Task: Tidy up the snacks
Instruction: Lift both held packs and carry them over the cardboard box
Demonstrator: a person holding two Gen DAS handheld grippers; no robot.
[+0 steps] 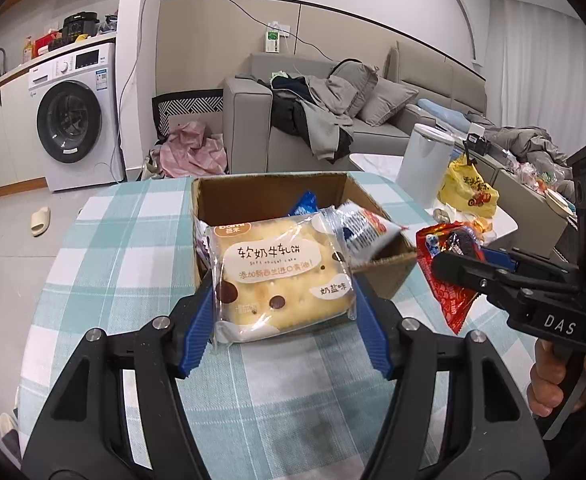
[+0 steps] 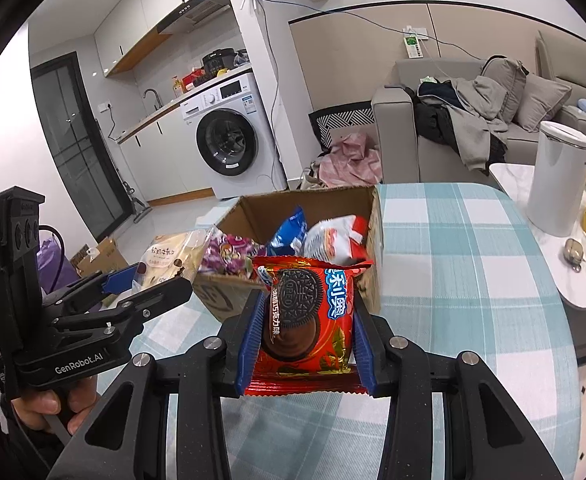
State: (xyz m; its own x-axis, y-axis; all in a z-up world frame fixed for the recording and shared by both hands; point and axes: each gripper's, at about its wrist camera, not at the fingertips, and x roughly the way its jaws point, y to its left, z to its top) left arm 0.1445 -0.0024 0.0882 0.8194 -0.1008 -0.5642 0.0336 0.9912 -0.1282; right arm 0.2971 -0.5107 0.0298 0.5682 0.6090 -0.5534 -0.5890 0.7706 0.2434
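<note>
Left gripper (image 1: 283, 308) pitched downward, blue pads clamped around a packet. Right gripper (image 2: 307, 344) at its three o'clock, likewise tilted, jaws pinched on another. Hands (image 1: 565, 376) gripping handles.

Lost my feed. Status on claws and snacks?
Left claw grips cake pack. Right claw grips Oreo pack. Box ahead, open, nothing blocking.

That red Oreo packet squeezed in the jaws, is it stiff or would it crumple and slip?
The red Oreo packet is probably crinkly foil: its sealed edges look wrinkled, so the wrapper likely gives. The round cookie pictured suggests a firm core that may crack under hard squeezing. The glossy film looks slippery, though the right gripper has ridged blue pads pressing both sides.
</note>
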